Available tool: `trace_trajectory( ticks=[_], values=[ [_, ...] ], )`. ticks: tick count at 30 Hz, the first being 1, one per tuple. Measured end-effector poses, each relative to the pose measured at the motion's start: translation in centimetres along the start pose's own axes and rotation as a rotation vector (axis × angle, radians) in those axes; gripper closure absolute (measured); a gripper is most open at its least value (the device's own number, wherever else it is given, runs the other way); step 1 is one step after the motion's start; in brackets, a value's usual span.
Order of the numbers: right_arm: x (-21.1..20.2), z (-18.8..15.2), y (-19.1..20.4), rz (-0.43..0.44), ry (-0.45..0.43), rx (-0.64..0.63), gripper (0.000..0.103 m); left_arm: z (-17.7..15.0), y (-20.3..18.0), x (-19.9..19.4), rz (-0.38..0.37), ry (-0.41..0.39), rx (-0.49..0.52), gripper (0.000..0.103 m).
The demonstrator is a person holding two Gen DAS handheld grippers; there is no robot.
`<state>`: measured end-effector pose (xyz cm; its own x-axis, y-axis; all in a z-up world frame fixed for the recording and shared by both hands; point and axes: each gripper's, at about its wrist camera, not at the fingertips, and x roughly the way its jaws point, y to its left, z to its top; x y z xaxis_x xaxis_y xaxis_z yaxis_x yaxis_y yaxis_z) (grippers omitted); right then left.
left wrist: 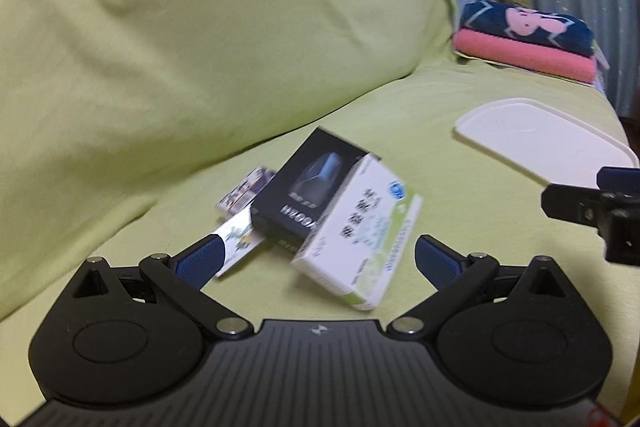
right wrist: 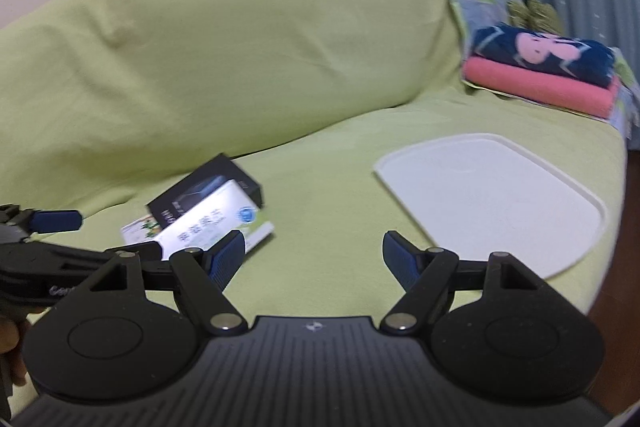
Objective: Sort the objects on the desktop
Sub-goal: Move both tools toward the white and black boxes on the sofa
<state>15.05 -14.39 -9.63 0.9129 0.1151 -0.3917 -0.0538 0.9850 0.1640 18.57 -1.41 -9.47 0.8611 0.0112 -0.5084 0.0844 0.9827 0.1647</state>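
A white and green box [left wrist: 356,239] leans on a black box [left wrist: 310,187] on the green sofa seat, with colourful cards [left wrist: 240,211] under and behind them. My left gripper [left wrist: 316,259] is open, its fingers either side of the white box and just short of it. In the right wrist view the same white box [right wrist: 216,223], black box [right wrist: 208,187] and a card [right wrist: 140,229] lie at the left. My right gripper [right wrist: 314,251] is open over bare seat, with nothing between its fingers. A white flat tray [right wrist: 492,199] lies to its right.
The white tray [left wrist: 552,143] lies right of the boxes. Folded pink and navy towels [left wrist: 528,39] are stacked at the far right end of the sofa. The sofa backrest [left wrist: 200,47] rises behind. The seat edge drops off at the right.
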Motion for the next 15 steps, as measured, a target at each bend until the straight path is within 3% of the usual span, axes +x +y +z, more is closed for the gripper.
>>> trace_trajectory(
  ticks=[4, 15],
  values=[
    [0.7, -0.3, 1.1, 0.043, -0.007, -0.060, 0.030, -0.5, 1.5, 0.8, -0.004, 0.025, -0.065, 0.002],
    [2.8, -1.2, 2.4, 0.059, 0.103, -0.147, 0.030, -1.4, 2.6, 2.8, -0.049, 0.090, -0.090, 0.012]
  ],
)
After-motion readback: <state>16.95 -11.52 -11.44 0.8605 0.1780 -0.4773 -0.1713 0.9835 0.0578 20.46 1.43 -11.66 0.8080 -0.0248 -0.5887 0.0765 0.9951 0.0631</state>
